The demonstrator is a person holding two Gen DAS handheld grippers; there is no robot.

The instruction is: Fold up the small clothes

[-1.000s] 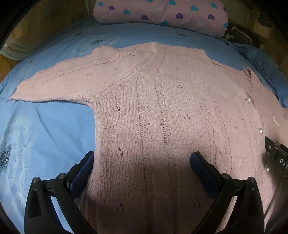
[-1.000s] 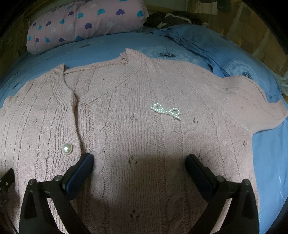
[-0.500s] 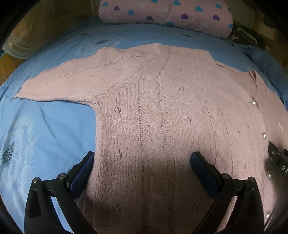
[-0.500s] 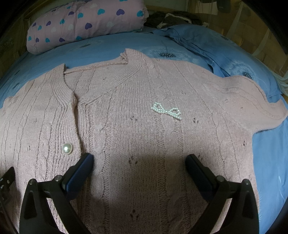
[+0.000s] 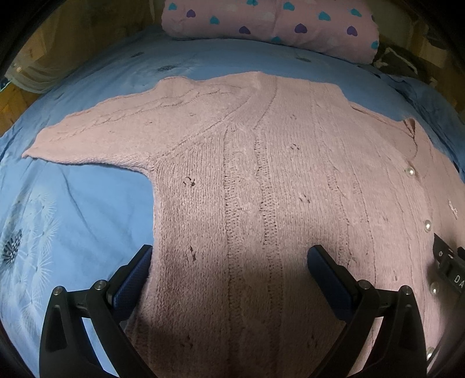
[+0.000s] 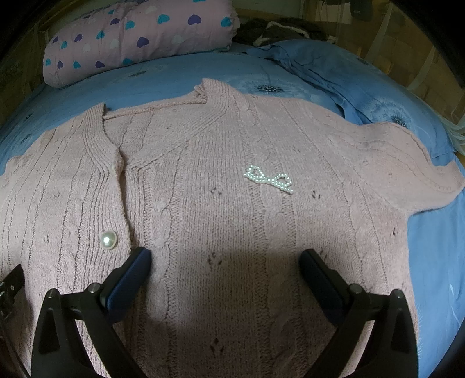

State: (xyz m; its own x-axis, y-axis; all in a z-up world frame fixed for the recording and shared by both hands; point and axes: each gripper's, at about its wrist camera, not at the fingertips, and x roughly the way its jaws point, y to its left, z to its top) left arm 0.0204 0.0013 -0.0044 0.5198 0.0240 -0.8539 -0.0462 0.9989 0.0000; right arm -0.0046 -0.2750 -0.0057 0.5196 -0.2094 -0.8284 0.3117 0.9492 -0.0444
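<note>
Blue bedsheet w/ white dandelion print (image 5: 66, 209) covers bed. Far side: pink pillow w/ teal & purple hearts (image 5: 270, 26). Far right: rumpled blue fabric (image 6: 328, 72), dark clothes heap (image 6: 279, 30). Wood floor (image 5: 10, 100) at left. Dim light.

I see a bed (image 5: 87, 209) under a blue dandelion-print sheet. A pink knit cardigan (image 6: 232, 232) lies flat on it, sleeves spread left and right. At the far edge rests a pink heart-print pillow (image 6: 136, 37); a rumpled blue cloth (image 6: 334, 78) lies far right.
</note>
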